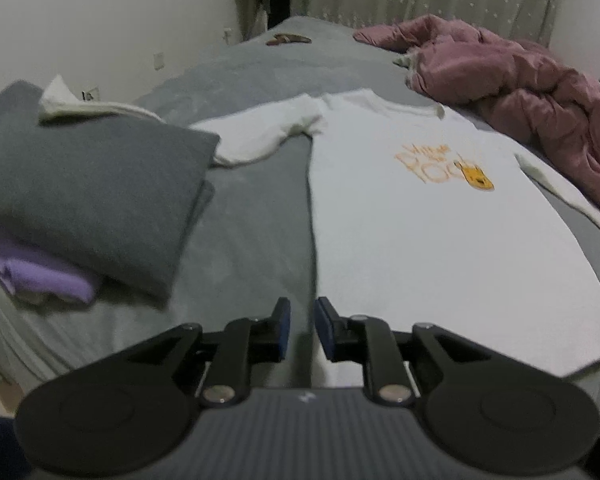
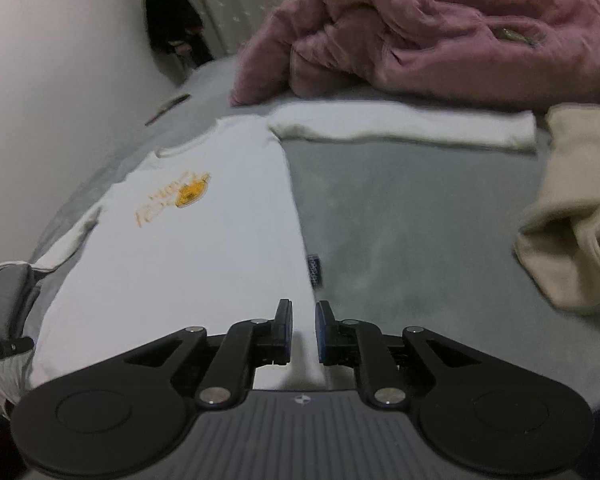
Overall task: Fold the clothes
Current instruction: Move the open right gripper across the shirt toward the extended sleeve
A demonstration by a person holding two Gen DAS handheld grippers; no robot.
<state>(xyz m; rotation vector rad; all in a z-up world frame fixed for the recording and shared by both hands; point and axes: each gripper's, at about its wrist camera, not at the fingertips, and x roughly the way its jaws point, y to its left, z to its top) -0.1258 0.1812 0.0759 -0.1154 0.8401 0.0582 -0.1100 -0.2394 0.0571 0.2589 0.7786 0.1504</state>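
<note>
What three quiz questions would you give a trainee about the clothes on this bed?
1. True or false: the white T-shirt lies spread out, print up, on the grey bed.
2. The crumpled blanket beyond it is: A pink, B green, C black.
3. Fill in: the folded dark grey garment rests on a ____ one.
Key: 1 true; 2 A; 3 purple, the purple garment.

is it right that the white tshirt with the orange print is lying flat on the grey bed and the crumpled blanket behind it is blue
Not quite. The white t-shirt with the orange print does lie flat on the grey bed, but the crumpled blanket behind it is pink, not blue, as the right wrist view shows.
</note>
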